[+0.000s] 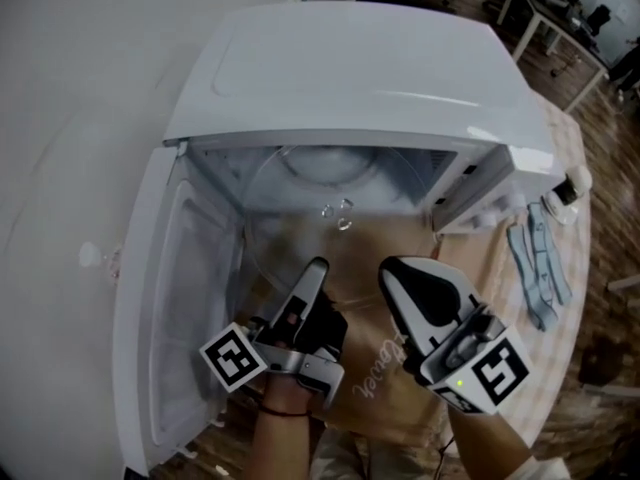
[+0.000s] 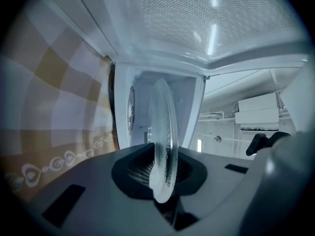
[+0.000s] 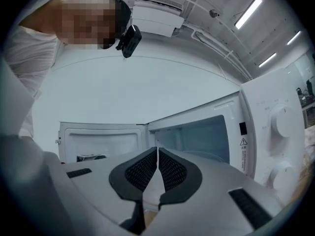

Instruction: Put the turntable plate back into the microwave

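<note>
The left hand-held gripper point(image 2: 163, 177) is pinching the near rim of the glass turntable plate point(image 2: 162, 132), its jaws standing narrow with the glass between them. In the head view the plate is lying roughly flat. Its far half is reaching through the mouth of the white microwave point(image 1: 350, 78), whose door point(image 1: 185, 298) is swung wide to the left. Its near half is still hanging out over the checked tablecloth point(image 1: 478, 278) on the tabletop. The right hand-held gripper point(image 3: 157, 157) is waiting just beside the left one with its jaws pressed together and nothing in them.

The step in hand looks like sliding the plate in and seating it. A one-sided grip on smooth glass is likely to let the plate droop or twist, so the left hand is best keeping it level and travelling slowly. The far edge wants to stay clear of the cavity walls and ceiling. The plate's moulded centre point(image 1: 338, 213) probably has to come over the middle of the cavity floor before the rim is lowered. The gripper should probably be letting go only once the glass is resting flat. The closed right gripper could be steadying the near rim from below.

Little writing is legible. A triangle warning sticker point(image 3: 243, 142) is showing on the control panel beside the upper dial point(image 3: 278, 122), its print too small to read. Cursive lettering on the cloth point(image 1: 378, 368) is also too blurred to make out.
</note>
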Demonstrator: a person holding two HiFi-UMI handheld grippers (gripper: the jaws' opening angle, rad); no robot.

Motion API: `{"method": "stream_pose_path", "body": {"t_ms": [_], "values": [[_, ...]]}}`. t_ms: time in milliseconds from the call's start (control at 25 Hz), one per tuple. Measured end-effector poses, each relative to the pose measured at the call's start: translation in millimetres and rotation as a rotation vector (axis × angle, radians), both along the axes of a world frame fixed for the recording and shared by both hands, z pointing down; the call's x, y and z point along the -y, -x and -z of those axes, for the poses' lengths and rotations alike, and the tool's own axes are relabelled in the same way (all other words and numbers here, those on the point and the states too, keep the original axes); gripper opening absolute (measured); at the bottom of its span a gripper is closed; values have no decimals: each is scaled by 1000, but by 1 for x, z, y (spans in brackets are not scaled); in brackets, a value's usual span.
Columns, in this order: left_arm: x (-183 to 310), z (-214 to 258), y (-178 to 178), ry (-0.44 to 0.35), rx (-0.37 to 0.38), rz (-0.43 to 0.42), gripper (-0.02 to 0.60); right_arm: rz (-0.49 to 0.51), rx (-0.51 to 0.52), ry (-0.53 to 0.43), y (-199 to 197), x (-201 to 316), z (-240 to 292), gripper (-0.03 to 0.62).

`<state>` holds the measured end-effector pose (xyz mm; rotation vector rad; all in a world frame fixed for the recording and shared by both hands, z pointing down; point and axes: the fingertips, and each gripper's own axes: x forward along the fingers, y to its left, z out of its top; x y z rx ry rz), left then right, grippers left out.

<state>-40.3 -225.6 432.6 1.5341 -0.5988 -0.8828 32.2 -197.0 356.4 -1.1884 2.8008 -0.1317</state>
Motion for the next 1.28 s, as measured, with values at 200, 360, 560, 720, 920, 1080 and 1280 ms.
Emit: {"method": "stream_pose_path", "body": {"t_ms": [200,360,560,720,920,1080,1280], "values": [[12,-1,3,28,-2,47,32,-48,-22,-22,-1,10,-8,34],[22,1,3,36,-6,67,32,-102,-48,-53,-4,18,-12,34],[36,2,3,31,-12,70,32,-114,-54,-51,-6,28,-21,34],[47,1,5,33,-14,65,32,-98,-96,-48,-5,30,-29,34],[55,-4,4,50,-1,57,34,-5,-362,-102,8,25,-41,34],[59,-2,3,56,-7,55,34,78,-598,-130,22,22,-54,35],[60,-1,2,61,-9,45,34,141,-888,-268,30,18,-58,35]]}}
